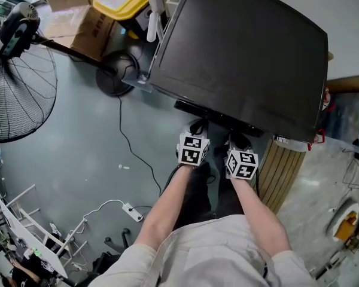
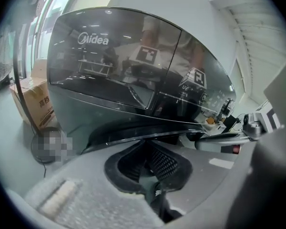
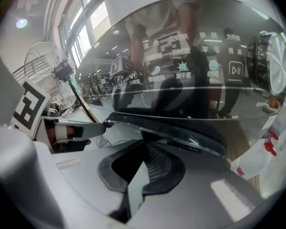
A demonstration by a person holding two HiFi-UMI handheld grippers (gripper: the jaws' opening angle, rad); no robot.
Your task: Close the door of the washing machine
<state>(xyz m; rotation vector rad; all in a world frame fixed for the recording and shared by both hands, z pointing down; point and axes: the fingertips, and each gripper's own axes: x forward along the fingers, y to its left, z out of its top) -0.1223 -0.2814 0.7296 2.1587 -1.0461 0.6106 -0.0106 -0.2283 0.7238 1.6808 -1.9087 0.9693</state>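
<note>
The washing machine's door (image 1: 239, 52), a dark glass lid on a top-loader, fills the head view from 12 to 2 o'clock, straight ahead of the person. It lies over the top of the machine and no drum opening shows, so the closing looks largely done. I cannot tell whether it is fully seated. In the left gripper view a grey band sits between the front edge of the glass and a dark strip (image 2: 128, 136) beneath it. That band may be a last gap or only the machine's front trim.

Both grippers are at the near lip, at 6 o'clock of the door. The left gripper (image 1: 197, 126) has its fingers (image 2: 168, 163) together with nothing between them. The right gripper (image 1: 238, 140), just beside it at its 3 o'clock, also has its fingers (image 3: 158, 165) together and empty. Both sets of tips sit close under the lip, but the views do not show whether they touch it.

What is left, at most, seems to be a final press down on the lip if the door is not yet home, then drawing the grippers clear. A pedestal fan (image 1: 15, 82) stands well apart at 9 o'clock and plays no part.
</note>
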